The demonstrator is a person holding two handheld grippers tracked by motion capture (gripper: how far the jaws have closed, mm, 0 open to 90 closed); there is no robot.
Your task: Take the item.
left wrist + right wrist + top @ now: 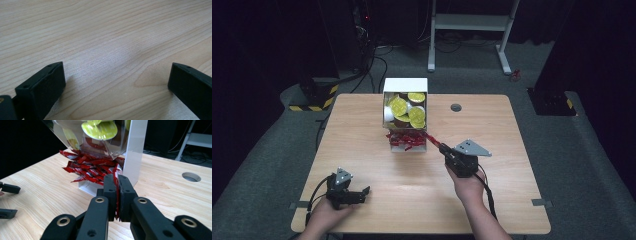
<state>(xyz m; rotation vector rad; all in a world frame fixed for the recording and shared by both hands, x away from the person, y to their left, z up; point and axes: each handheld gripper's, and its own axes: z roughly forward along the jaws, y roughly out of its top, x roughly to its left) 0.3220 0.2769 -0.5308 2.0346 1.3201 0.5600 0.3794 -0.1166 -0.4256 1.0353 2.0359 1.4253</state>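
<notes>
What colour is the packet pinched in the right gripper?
Red. The packet shows best in the right gripper view, clamped between the right gripper jaws.

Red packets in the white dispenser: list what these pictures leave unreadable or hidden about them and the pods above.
- Red packets: print is blurred in the right gripper view and too small in the high view; no count possible, since they overlap.
- Held red packet: its lower part is hidden between the right gripper's shut jaws.
- Yellow-lidded pods: cut by the top edge in the right gripper view; lower layers hidden by the white dispenser.
</notes>
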